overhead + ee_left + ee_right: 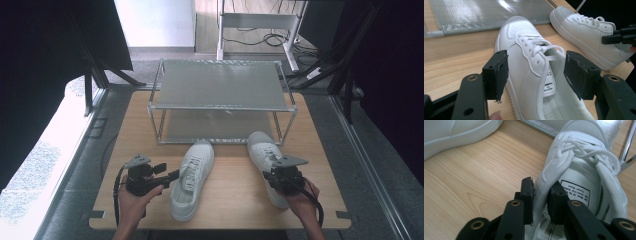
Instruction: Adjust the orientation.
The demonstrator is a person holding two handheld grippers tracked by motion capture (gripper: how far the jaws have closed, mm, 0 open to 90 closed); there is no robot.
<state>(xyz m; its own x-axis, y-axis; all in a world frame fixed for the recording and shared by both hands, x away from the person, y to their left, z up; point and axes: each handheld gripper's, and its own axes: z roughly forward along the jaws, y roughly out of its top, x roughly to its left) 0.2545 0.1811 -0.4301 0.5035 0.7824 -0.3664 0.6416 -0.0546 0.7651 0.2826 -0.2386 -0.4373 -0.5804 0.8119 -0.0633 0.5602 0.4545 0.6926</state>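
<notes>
White laced sneaker [584,170] — padded collar pinched.

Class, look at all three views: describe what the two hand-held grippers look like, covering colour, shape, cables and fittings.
Both are black. The left gripper and right gripper each carry a grey three-cornered plate on top and trail a black cable. Each has two flat, blocky fingers with worn, frayed pads, on arms with brass-coloured rivets. No sleeves show on the forearms.
</notes>
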